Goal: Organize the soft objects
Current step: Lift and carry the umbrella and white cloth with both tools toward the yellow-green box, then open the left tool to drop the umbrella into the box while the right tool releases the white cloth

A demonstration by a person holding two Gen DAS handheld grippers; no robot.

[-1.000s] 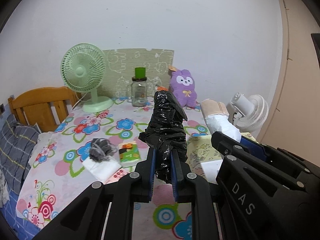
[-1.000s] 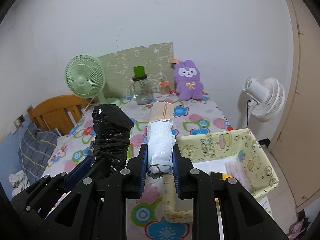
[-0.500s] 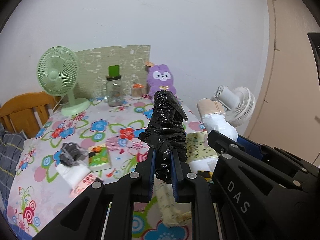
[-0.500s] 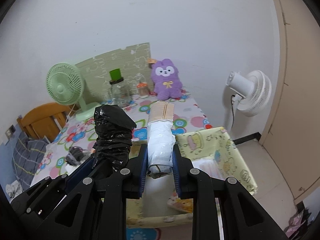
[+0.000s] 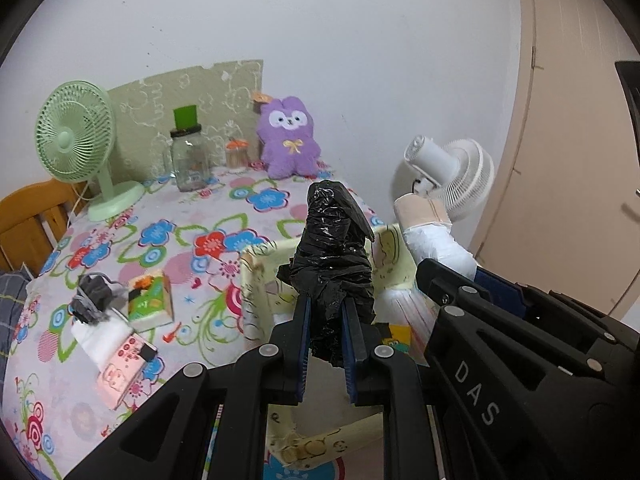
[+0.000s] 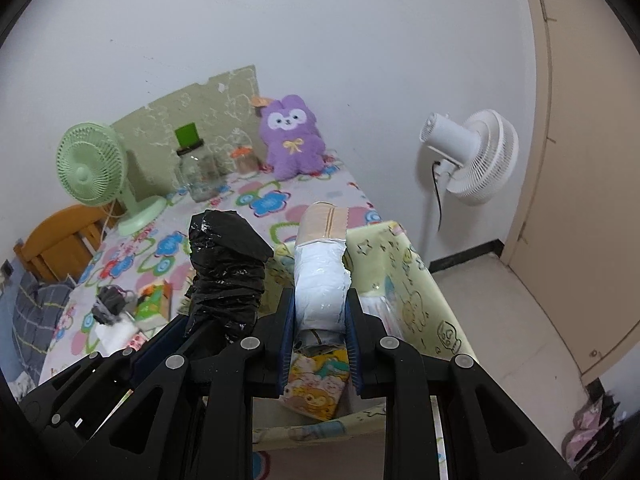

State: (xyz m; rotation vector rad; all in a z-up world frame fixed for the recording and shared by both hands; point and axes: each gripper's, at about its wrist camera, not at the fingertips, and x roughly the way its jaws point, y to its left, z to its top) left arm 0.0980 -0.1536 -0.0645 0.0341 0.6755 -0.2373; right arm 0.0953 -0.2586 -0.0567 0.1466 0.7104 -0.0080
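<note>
Black plastic roll (image 5: 332, 256) — crinkled bag film wound into an upright bundle, pinched at its lower end between the blue pads of the left gripper (image 5: 325, 344), jaws closed tight on it. It is held above the near wall of the yellow fabric bin (image 5: 256, 280).

White plastic roll (image 6: 320, 284) — smooth white film with a beige paper band at the top, clamped at its lower end by the right gripper (image 6: 320, 340), jaws closed on it; held upright over the bin's interior, just beside the black roll.

Yellow fabric bin — cartoon-printed soft walls, open top, standing against the right edge of the surface (image 5: 120, 380). Inside, a cartoon-printed packet (image 6: 318, 380) lies on the bottom.

Surface — covered in a floral cloth. Near the left edge: a grey scrunched item (image 5: 90, 300) on a white pack, a green tissue packet (image 5: 150, 300) touching it, a pink box (image 5: 120, 368). Along the back: green desk fan (image 5: 76, 136), glass jar (image 5: 188, 160) with green lid, purple plush rabbit (image 5: 288, 136).

White standing fan (image 6: 468, 156) — on the floor beyond the bin.
</note>
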